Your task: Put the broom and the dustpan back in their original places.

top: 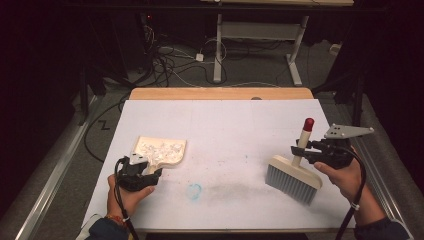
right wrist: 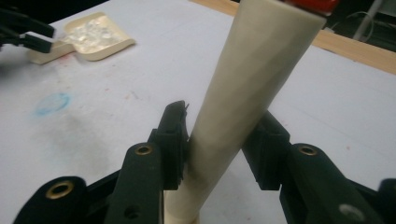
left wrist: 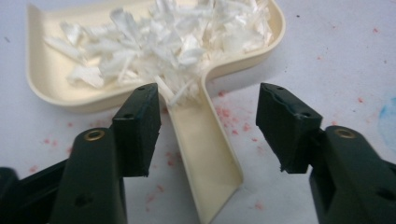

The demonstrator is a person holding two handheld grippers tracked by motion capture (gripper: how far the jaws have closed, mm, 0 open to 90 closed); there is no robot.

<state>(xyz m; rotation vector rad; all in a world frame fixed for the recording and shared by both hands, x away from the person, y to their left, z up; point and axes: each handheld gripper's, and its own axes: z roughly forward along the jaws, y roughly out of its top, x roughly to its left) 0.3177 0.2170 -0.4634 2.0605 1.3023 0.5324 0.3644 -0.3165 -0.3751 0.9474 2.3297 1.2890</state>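
Left tool [top: 150,176] gapes open; right tool [top: 301,151] loosened.

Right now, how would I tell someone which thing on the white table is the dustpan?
On the white-covered table, look to the near left, just ahead of the left gripper. The cream plastic dustpan lies flat there, its handle between that gripper's open jaws. Unlike the cream grey-bristled brush standing at the right, it is a shallow tray heaped with white paper shreds.

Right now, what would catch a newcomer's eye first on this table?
Probably the cream dustpan heaped with white shreds at the table's left, its handle lying between the left gripper's open fingers. At the right, a brush with grey bristles and a red-tipped handle stands on the white table, its handle between the right gripper's fingers.
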